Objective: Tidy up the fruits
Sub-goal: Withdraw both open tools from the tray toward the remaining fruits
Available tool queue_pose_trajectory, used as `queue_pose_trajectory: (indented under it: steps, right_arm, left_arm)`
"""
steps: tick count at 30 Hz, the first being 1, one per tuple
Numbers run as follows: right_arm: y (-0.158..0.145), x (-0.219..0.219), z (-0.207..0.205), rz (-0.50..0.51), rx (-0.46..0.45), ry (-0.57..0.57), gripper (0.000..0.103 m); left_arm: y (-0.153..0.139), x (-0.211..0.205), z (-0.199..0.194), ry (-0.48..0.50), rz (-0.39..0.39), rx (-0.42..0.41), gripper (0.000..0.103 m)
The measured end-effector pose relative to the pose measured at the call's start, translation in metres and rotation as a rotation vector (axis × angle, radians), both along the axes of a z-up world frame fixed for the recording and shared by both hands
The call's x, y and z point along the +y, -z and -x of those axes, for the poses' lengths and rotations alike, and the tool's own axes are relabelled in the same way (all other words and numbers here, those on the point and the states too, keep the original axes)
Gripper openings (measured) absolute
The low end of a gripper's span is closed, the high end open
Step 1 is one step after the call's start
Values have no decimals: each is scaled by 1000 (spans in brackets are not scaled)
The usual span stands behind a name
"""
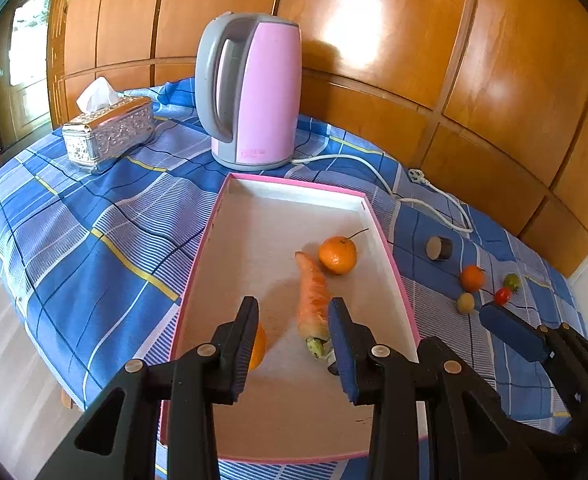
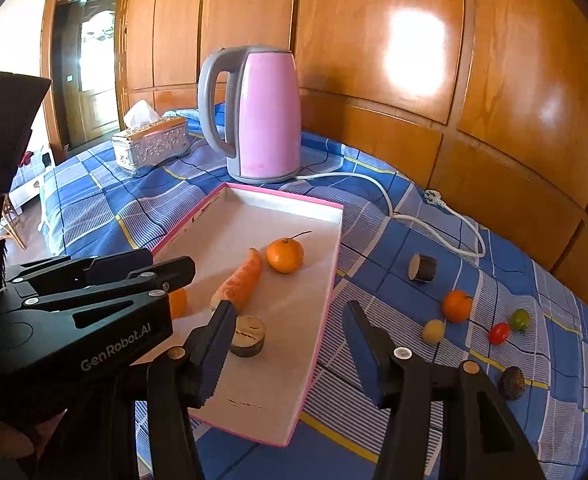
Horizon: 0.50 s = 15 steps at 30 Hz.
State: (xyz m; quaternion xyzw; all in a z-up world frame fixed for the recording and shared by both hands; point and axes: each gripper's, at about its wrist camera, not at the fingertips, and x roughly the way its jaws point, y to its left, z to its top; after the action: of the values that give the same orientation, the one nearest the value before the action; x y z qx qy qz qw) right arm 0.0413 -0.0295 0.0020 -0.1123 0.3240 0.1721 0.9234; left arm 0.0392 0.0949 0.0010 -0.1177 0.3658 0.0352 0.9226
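Observation:
A pink-rimmed white tray (image 1: 389, 256) lies on the blue checked cloth. In it are a carrot (image 1: 311, 300), a stemmed orange (image 1: 337, 255) and a second orange (image 1: 258, 346) half hidden behind my left finger. My left gripper (image 1: 294, 320) hovers open over the tray's near end, the carrot's stalk end beside its right finger and nothing between the pads. My right gripper (image 2: 288, 308) is open above the tray's right rim (image 2: 325, 300), with a brown disc-shaped slice (image 2: 248, 336) just by its left finger. My left gripper (image 2: 174, 262) shows at the left of the right wrist view.
On the cloth right of the tray lie a dark round slice (image 2: 423, 268), an orange (image 2: 457, 306), a yellowish fruit (image 2: 433, 331), a red tomato (image 2: 498, 333), a green tomato (image 2: 519, 319) and a dark fruit (image 2: 511, 383). Behind stand a pink kettle (image 2: 266, 120), its white cord (image 2: 433, 220) and a silver tissue box (image 2: 152, 146).

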Motion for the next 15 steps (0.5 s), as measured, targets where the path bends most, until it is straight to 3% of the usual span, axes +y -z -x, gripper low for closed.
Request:
queue_pose_trajectory:
  steps: [15]
  right_arm:
    - [7, -46, -9, -36, 32, 112, 56]
  left_arm:
    - [5, -36, -15, 81, -26, 21, 37]
